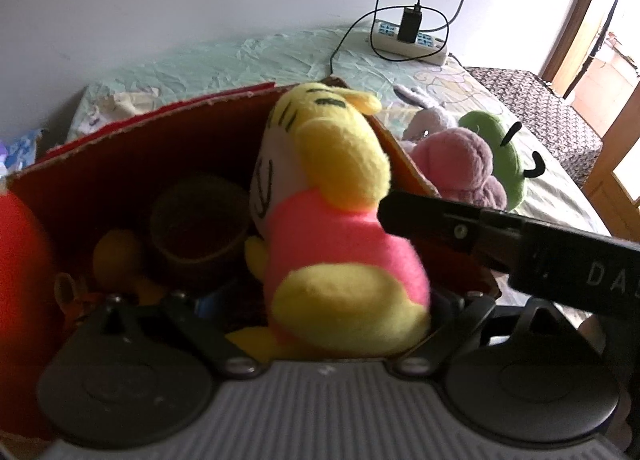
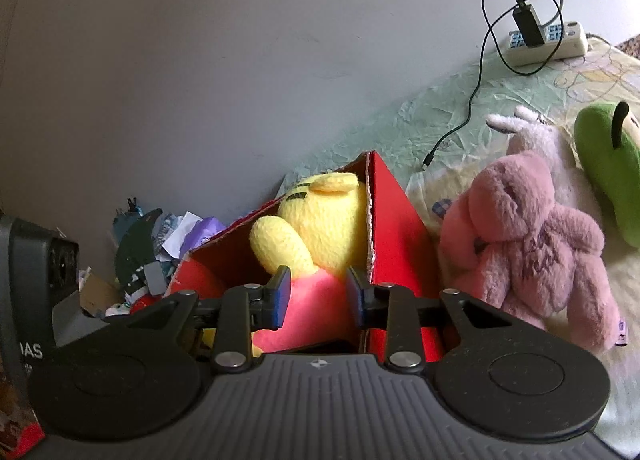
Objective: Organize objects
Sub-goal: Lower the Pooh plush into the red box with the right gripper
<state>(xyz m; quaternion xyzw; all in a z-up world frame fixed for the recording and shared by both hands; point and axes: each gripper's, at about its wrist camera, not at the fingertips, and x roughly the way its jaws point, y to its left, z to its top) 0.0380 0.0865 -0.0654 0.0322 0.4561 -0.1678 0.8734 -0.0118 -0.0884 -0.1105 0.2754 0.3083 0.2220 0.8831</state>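
Note:
A yellow plush bear in a pink shirt stands upright inside the red cardboard box, against its right wall. My right gripper is shut on the bear, with both pads pressed into the pink shirt. In the left wrist view the right gripper reaches in from the right and its finger touches the shirt. My left gripper hangs over the box with its jaws spread wide, the bear's lower body between them and untouched. Its fingertips are hidden behind the plush.
Inside the box are a brown round pot, a yellow toy and a red thing. On the bed to the right lie a pink plush, a white bunny and a green plush. A power strip and cable sit by the wall.

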